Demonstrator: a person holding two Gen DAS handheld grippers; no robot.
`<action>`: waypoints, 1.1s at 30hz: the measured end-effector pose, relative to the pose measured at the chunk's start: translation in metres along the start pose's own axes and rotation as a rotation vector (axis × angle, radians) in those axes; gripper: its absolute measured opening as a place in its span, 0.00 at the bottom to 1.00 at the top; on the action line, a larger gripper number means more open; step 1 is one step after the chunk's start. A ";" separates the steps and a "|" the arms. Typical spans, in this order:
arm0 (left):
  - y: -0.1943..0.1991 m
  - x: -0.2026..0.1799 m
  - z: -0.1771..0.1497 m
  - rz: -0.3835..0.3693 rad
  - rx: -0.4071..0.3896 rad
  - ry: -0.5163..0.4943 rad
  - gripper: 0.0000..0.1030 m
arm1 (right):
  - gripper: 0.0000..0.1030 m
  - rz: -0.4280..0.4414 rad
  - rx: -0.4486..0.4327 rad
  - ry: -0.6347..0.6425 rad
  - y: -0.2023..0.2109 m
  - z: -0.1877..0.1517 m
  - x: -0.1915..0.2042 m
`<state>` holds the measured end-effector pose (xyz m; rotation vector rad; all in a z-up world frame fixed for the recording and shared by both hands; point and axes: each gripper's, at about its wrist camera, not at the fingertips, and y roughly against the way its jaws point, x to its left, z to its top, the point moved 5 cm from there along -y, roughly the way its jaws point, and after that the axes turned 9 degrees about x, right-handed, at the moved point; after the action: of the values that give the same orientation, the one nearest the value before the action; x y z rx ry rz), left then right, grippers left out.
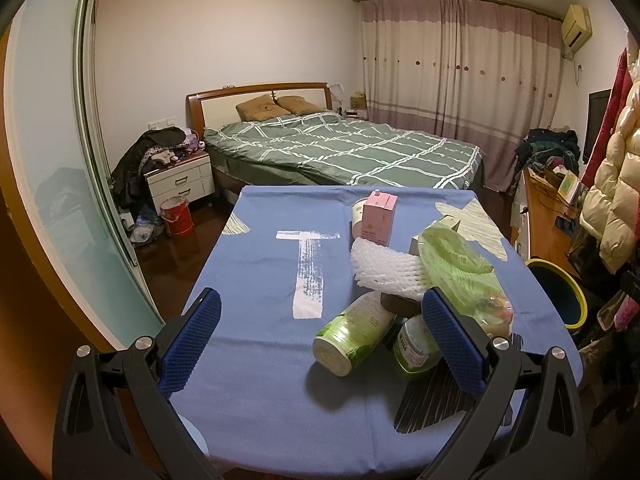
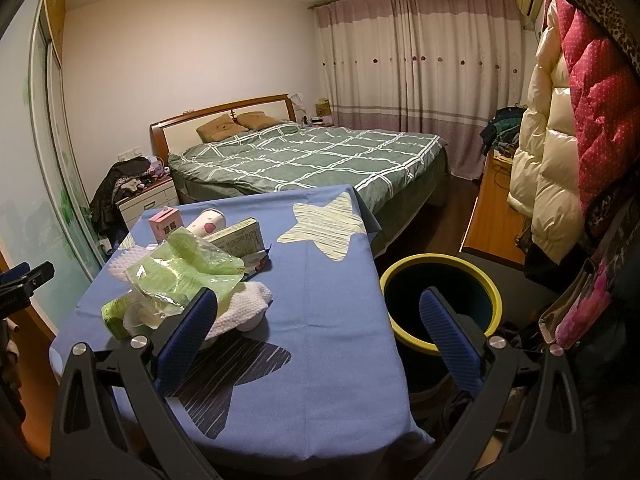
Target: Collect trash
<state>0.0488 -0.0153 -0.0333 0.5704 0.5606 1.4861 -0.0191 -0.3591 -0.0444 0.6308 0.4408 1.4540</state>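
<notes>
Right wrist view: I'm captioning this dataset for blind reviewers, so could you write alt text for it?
Open tongs hover over a blue-clothed table, with a heap of trash (green plastic bag, white foam netting, cartons) on the left and a yellow-rimmed bin on the floor to the right. Behind lie a green checked bed and closed curtains.

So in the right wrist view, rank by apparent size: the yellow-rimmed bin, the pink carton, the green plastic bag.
Largest to smallest as they appear:
1. yellow-rimmed bin
2. green plastic bag, though it sits at a similar distance, so the gap is modest
3. pink carton, clearly smallest, and farther away
</notes>
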 end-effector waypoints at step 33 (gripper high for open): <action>0.000 0.000 -0.001 0.001 0.000 0.000 0.96 | 0.94 0.000 0.004 -0.004 -0.002 -0.001 0.000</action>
<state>0.0487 -0.0155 -0.0339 0.5711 0.5599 1.4872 -0.0175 -0.3592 -0.0464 0.6364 0.4405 1.4521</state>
